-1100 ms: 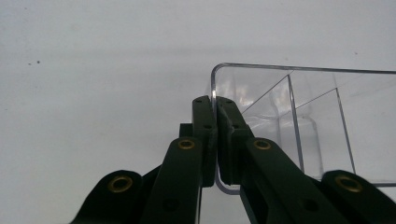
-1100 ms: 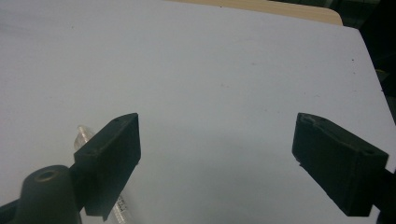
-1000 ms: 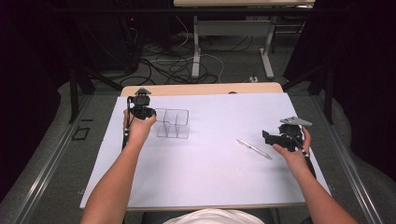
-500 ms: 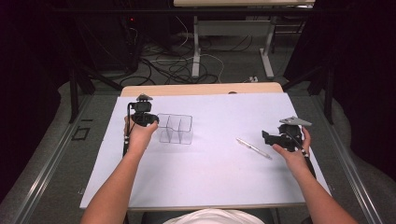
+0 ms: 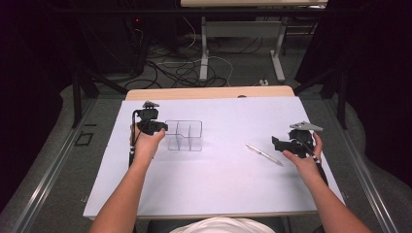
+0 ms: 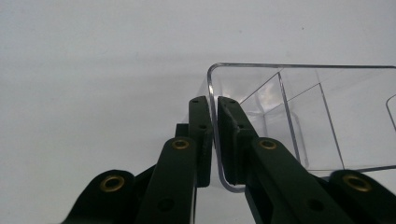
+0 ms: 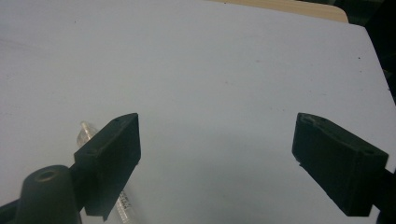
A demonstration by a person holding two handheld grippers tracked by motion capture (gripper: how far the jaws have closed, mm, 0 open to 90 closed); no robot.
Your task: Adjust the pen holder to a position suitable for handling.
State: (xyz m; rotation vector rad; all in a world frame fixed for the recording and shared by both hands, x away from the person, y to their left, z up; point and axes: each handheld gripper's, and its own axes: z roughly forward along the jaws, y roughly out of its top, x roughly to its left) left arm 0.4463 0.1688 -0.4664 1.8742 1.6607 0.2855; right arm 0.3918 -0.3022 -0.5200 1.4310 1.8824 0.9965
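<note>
A clear plastic organizer [image 5: 183,135] with inner dividers stands on the white table sheet [image 5: 218,184], left of centre. My left gripper [image 5: 163,128] is at its left end, and its jaws straddle that end wall [image 6: 214,116]. They have just been opening: a thin slit shows between the pads, with the wall still in it. My right gripper [image 5: 278,144] hovers wide open at the right with nothing between its fingers [image 7: 112,158]. A clear pen [image 5: 264,154] lies just left of it, its tip [image 7: 85,132] beside the left jaw.
The wooden table edge [image 5: 209,92] runs along the back of the sheet. Beyond it the floor holds cables and desk legs [image 5: 204,48]. A wide stretch of bare sheet lies between the two hands and in front of them.
My left gripper and the clear organizer have shifted slightly to the right and toward me. The right hand and the pen have stayed where they were.
</note>
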